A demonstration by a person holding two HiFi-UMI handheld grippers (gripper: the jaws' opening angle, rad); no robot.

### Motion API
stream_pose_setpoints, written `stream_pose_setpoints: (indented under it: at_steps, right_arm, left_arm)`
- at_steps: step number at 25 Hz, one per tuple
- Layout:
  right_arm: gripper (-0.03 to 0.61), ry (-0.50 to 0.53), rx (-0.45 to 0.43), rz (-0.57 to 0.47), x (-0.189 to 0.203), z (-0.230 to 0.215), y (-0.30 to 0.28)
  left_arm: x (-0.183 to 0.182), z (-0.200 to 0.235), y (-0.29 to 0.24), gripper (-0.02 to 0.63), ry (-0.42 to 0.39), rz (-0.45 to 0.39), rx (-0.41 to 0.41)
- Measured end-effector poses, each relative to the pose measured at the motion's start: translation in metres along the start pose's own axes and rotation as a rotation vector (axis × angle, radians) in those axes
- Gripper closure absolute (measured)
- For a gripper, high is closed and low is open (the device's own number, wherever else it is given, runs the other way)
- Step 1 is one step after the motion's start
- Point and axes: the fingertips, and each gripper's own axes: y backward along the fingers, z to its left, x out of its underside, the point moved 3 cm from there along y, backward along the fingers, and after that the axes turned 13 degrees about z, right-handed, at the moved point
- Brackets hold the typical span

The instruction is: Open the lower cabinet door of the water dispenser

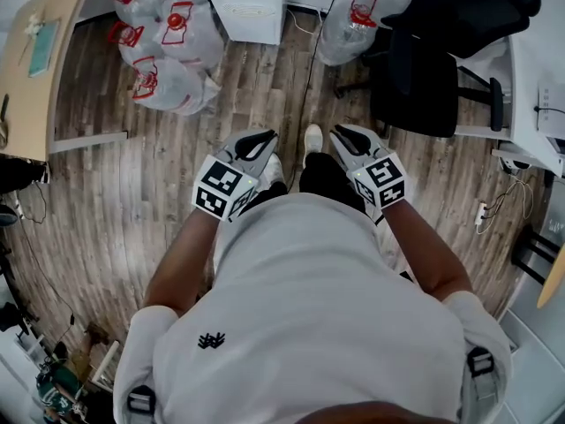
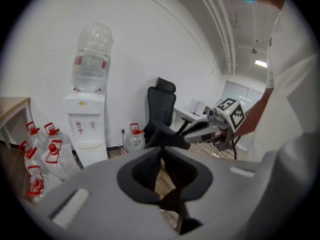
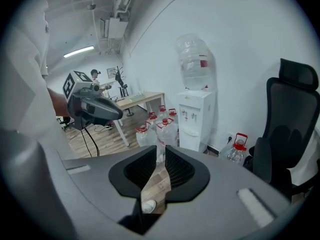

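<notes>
Both empty, left claw [image 2: 163, 148] shut, right claw [image 3: 160, 148] barely ajar; we expect the water dispenser's [image 3: 196, 104] lower cabinet door [image 3: 191, 142] light, stiff, best pulled by its free edge.

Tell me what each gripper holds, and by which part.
Nothing. The left gripper is shut and empty; the right gripper stands slightly open, empty too.

White T-shirt [image 1: 309, 325] bears a black logo [image 1: 210, 340]; left claw [image 1: 263, 137] and right claw [image 1: 341, 134] are grey.

White water dispenser [image 2: 86, 126] stands upright, lower cabinet door [image 2: 93, 155] shut.
</notes>
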Motion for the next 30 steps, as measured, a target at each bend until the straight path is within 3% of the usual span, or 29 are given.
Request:
stream_pose_setpoints:
  at_steps: [6, 17, 23, 30]
  right_arm:
    - [0.54, 0.022, -0.052, 0.026, -0.027, -0.057, -0.056]
    - [0.529, 0.046, -0.138, 0.072, -0.082, -0.199, -0.184]
    - [0.528, 0.064, -0.122, 0.145, -0.07, -0.261, -0.282]
    - [0.5, 0.114, -0.132, 0.217, -0.052, -0.299, -0.39]
  left_arm:
    - [-0.037, 0.037, -0.035, 0.558, 0.038, 0.011, -0.011]
    - [-0.125, 0.108, -0.121, 0.558, 0.085, 0.103, -0.065]
    - [-0.137, 0.147, -0.164, 0.558, 0.107, 0.125, -0.078]
    - [-0.127, 0.186, -0.202, 0.558, 0.146, 0.122, -0.054]
